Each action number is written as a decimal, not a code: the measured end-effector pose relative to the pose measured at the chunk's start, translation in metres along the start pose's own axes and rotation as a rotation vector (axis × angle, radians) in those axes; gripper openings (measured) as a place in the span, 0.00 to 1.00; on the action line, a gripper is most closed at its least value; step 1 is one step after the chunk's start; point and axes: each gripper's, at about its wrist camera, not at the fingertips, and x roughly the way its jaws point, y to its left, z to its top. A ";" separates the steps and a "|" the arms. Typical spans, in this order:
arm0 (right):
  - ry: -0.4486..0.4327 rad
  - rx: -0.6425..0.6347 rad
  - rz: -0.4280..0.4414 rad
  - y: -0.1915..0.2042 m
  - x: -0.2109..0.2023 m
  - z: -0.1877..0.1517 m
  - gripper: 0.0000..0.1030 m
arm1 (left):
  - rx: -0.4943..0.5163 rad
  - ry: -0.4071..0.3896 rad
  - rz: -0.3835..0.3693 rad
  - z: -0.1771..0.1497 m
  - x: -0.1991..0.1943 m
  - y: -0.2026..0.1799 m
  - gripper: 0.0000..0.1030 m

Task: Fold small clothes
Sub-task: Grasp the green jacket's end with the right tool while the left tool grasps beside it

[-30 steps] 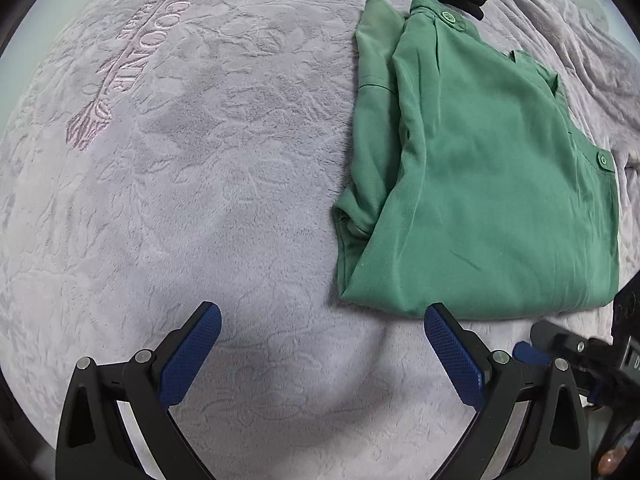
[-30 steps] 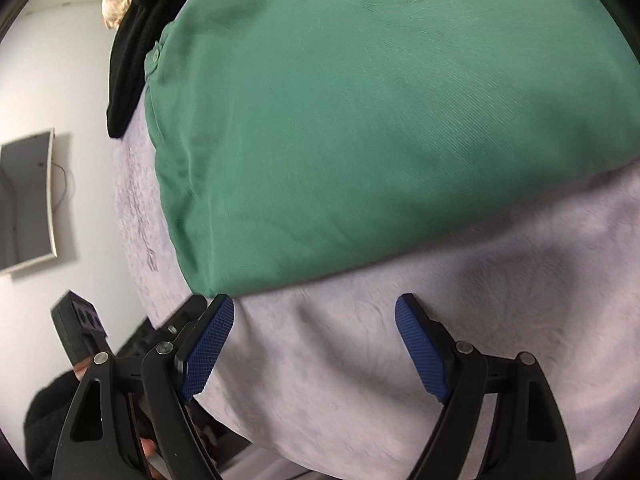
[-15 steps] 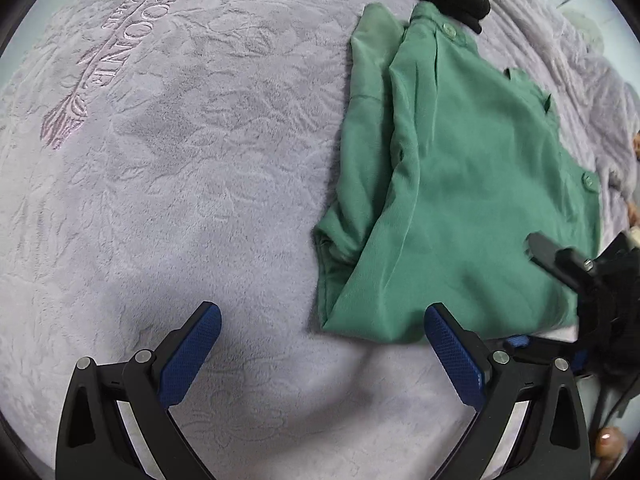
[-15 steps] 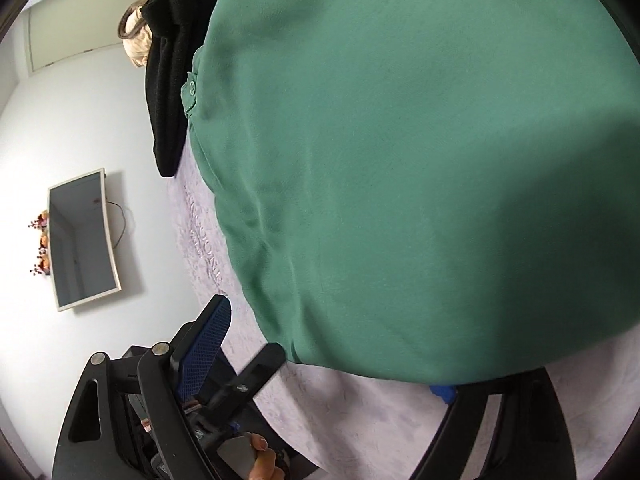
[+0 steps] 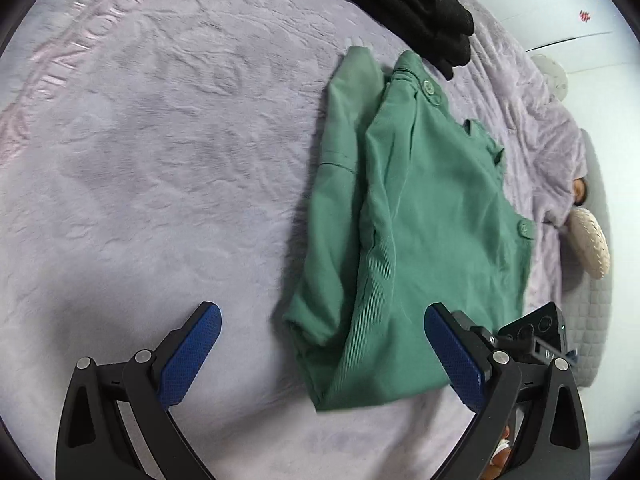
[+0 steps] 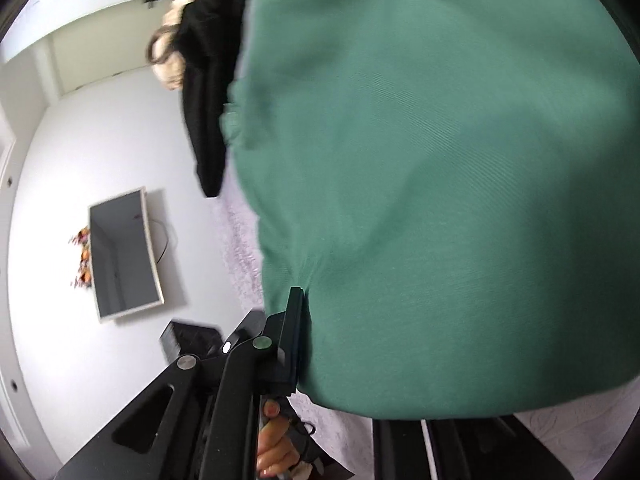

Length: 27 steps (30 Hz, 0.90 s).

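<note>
Now the right gripper [image 6: 298, 344] pinches the near hem of the half-folded green shirt [image 5: 416, 240] on the lilac blanket [image 5: 160, 168]; the left gripper [image 5: 320, 354], jaws wide apart, should likely grab the corner just ahead, so both could lift evenly

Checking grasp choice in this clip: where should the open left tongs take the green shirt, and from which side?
Take the green shirt at its near-left hem corner, coming in low from the near side. That corner lies loose on the blanket, layers stacked, right ahead of the left tongs. The right tongs seem to grip the hem.
</note>
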 end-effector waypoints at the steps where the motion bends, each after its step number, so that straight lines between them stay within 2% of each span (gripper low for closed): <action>1: 0.000 -0.030 -0.003 0.007 -0.003 0.000 0.13 | -0.003 0.013 -0.033 0.004 0.003 -0.001 0.99; 5: 0.020 -0.163 -0.032 0.036 -0.013 0.001 0.13 | 0.007 0.034 -0.115 0.029 0.022 -0.019 0.99; 9: 0.049 -0.194 -0.060 0.040 -0.011 0.003 0.13 | 0.087 0.033 -0.158 0.050 0.040 -0.053 0.99; 11: 0.073 -0.212 -0.102 0.039 -0.005 -0.001 0.13 | 0.122 0.052 -0.147 0.057 0.055 -0.068 0.99; 13: 0.109 -0.232 -0.153 0.034 -0.002 -0.007 0.13 | 0.145 0.072 -0.101 0.060 0.070 -0.078 0.99; 16: 0.173 -0.255 -0.230 0.025 -0.006 -0.021 0.17 | 0.185 0.091 -0.036 0.057 0.083 -0.081 0.99; 19: 0.193 -0.286 -0.330 0.019 -0.024 -0.029 0.18 | 0.198 0.086 -0.016 0.052 0.085 -0.078 0.99; 20: 0.186 -0.291 -0.352 0.017 -0.032 -0.030 0.25 | 0.202 0.086 -0.007 0.052 0.086 -0.081 0.99; 21: 0.171 -0.292 -0.373 0.016 -0.042 -0.030 0.42 | 0.210 0.083 0.006 0.051 0.087 -0.083 0.99; 23: 0.107 -0.294 -0.407 0.014 -0.069 -0.027 0.55 | 0.228 0.078 0.039 0.050 0.091 -0.090 0.98; 25: 0.022 -0.297 -0.424 0.018 -0.093 -0.018 0.54 | 0.252 0.059 0.094 0.047 0.092 -0.095 0.89; 26: -0.026 -0.300 -0.430 0.020 -0.103 -0.012 0.46 | 0.265 0.049 0.139 0.045 0.092 -0.097 0.71; 27: -0.077 -0.302 -0.440 0.020 -0.115 -0.007 0.31 | 0.277 0.041 0.172 0.044 0.092 -0.098 0.59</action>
